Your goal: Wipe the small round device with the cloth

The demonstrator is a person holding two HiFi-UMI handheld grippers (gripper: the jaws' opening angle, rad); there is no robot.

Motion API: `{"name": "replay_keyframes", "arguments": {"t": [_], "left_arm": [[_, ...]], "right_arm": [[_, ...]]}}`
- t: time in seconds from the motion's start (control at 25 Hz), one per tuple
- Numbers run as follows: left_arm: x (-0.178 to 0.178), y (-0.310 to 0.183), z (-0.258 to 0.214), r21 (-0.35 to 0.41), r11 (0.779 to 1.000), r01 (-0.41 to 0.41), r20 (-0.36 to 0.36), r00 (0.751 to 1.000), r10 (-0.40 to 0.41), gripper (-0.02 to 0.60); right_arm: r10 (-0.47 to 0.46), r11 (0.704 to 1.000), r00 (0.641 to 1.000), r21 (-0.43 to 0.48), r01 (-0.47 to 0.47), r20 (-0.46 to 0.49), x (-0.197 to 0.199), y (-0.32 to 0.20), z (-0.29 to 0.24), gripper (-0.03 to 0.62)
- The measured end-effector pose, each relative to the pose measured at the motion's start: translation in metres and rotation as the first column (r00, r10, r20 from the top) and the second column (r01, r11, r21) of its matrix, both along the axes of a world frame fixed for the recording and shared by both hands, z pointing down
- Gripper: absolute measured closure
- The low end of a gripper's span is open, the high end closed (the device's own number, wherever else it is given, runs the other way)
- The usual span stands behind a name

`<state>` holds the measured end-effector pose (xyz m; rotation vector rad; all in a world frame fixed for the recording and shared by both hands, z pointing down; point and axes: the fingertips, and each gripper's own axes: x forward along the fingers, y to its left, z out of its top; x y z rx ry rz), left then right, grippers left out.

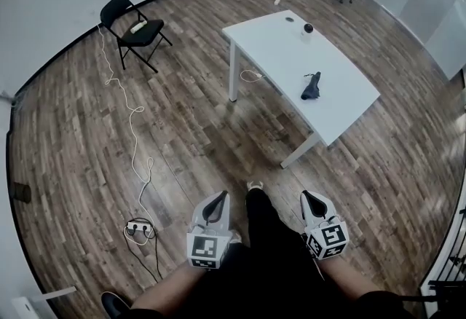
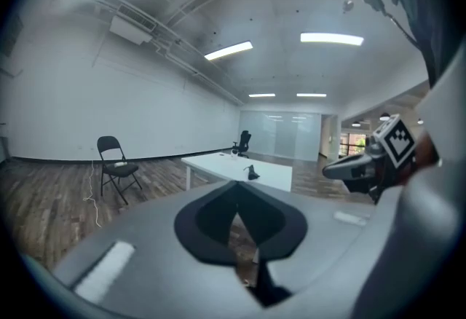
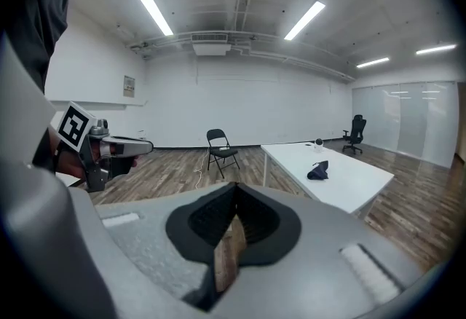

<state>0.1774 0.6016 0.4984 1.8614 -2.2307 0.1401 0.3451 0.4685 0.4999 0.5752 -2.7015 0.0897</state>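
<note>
A white bench (image 1: 342, 103) stands on the wood floor (image 1: 182, 135) of a bare room. The dark cloth (image 1: 311, 86) lies mid-bench, the small round device (image 1: 308, 28) near its far end. Well short of it, the left tool (image 1: 216, 198) and right tool (image 1: 313, 199) are both closed and empty.

Head view: the small round device (image 1: 308, 28) at the far end of the table (image 1: 284, 48) is too small for its parts to be read. The flat round item (image 1: 290, 19) beside it cannot be identified. The pale object (image 1: 138, 27) on the folding chair (image 1: 116, 10) is likewise too small to name. The forearms (image 1: 175, 292) are cut off by the lower edge. The shoe (image 1: 115, 304) at lower left and the dark stand (image 1: 445, 285) at lower right are cut by the frame border.
</note>
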Motion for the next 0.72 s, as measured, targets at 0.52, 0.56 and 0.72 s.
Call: {"name": "replay_keyframes", "arguments": {"t": [0.52, 0.56, 0.72], "left_arm": [[-0.123, -0.070, 0.005, -0.076, 0.991, 0.111, 0.054, 0.993, -0.107, 0.574], [-0.131, -0.081, 0.006, -0.087, 0.990, 0.112, 0.054, 0.993, -0.107, 0.574], [-0.163, -0.137, 0.009, -0.156, 0.984, 0.081, 0.020, 0.997, -0.079, 0.574]], "right_arm": [[-0.077, 0.997, 0.992, 0.003, 0.077, 0.101, -0.125, -0.089, 0.011, 0.592], [-0.078, 0.997, 0.991, 0.000, 0.078, 0.105, -0.133, -0.100, 0.011, 0.592], [-0.086, 0.995, 0.991, -0.033, 0.090, 0.099, -0.168, -0.148, 0.016, 0.592]]}}
